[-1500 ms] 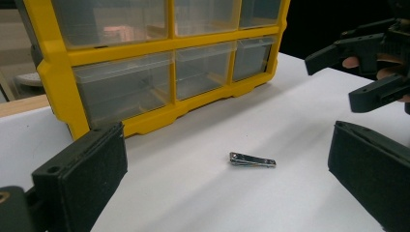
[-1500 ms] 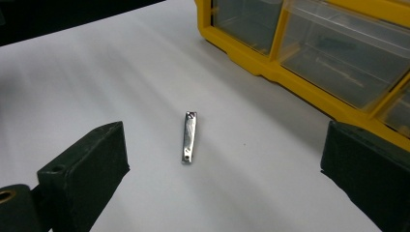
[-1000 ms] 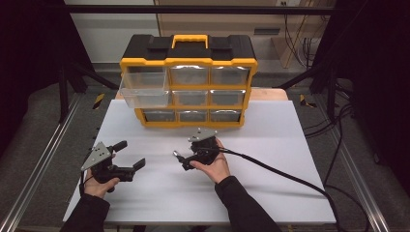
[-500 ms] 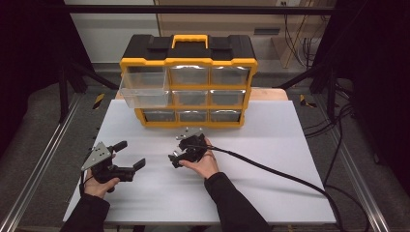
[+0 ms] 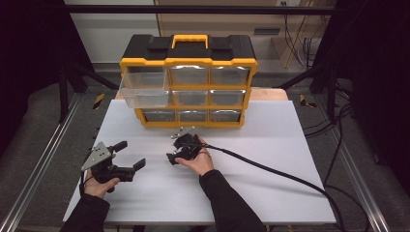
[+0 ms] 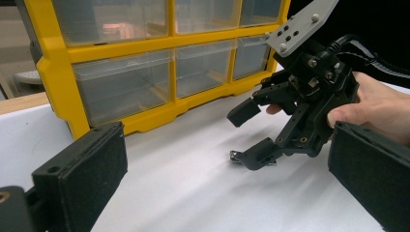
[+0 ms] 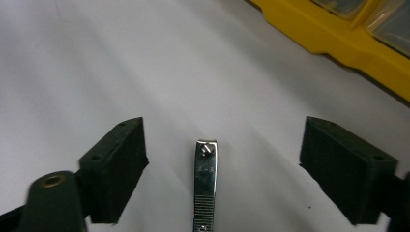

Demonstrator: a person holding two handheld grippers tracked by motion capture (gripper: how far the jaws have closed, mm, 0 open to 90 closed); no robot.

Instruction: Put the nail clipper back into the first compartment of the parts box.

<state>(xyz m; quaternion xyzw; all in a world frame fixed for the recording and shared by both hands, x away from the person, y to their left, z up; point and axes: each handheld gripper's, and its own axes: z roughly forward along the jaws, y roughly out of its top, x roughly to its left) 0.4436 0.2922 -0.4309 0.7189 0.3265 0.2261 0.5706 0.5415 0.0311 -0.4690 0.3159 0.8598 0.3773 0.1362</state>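
Note:
A small metal nail clipper point(image 7: 205, 183) lies flat on the white table point(image 5: 251, 145), between the jaws of my right gripper point(image 7: 225, 133). The jaws have just been closing and still stand apart, clear of the clipper on both sides. In the high view the right gripper point(image 5: 175, 148) is low over the table's middle, just in front of the yellow and black drawer organizer point(image 5: 188, 63). The left gripper view shows the right gripper point(image 6: 244, 136) tilted down, with the clipper point(image 6: 235, 157) at its lower jaw. My left gripper point(image 5: 131, 154) is open and holds nothing at the front left.
The organizer's top left drawer point(image 5: 142, 92) is pulled out and looks empty; the other clear drawers are pushed in. A thick black cable point(image 5: 270, 169) trails from the right gripper across the table to the right edge. Metal rails run along both sides.
The right gripper has moved left and sunk toward the table, and its jaws have narrowed. The left gripper has stayed where it was.

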